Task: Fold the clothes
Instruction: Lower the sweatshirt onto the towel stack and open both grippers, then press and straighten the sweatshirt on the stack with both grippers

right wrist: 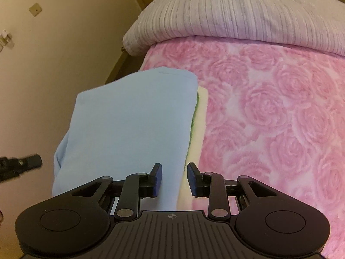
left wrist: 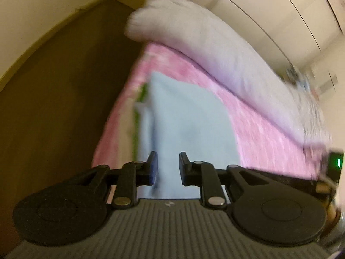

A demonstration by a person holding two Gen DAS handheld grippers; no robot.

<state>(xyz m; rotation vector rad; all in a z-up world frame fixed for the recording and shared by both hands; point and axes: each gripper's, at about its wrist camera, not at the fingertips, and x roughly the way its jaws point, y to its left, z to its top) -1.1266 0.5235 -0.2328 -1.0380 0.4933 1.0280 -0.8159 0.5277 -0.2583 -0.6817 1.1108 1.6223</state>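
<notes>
Pink rose blanket (right wrist: pixel 269 108) covers the bed; grey quilt (right wrist: pixel 237 15) lies at twelve o'clock. Light blue garment (right wrist: pixel 133 116) lies folded at the bed's edge, over a cream-and-green cloth (right wrist: pixel 197 129). Left tongs (left wrist: pixel 168 168) and right tongs (right wrist: pixel 174 179) both hover part open, holding nothing. Judgement: fold appears finished; next, grip an edge or fetch another piece.

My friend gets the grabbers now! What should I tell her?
Left gripper: open, empty, over the light blue garment.
Right gripper: open, empty, at that garment's right edge.
The garment lies folded on the pink rose blanket, near the bed's edge, partly over a cream and green cloth.
Done: it looks folded.
Left: maybe neaten the bottom left corner.
</notes>
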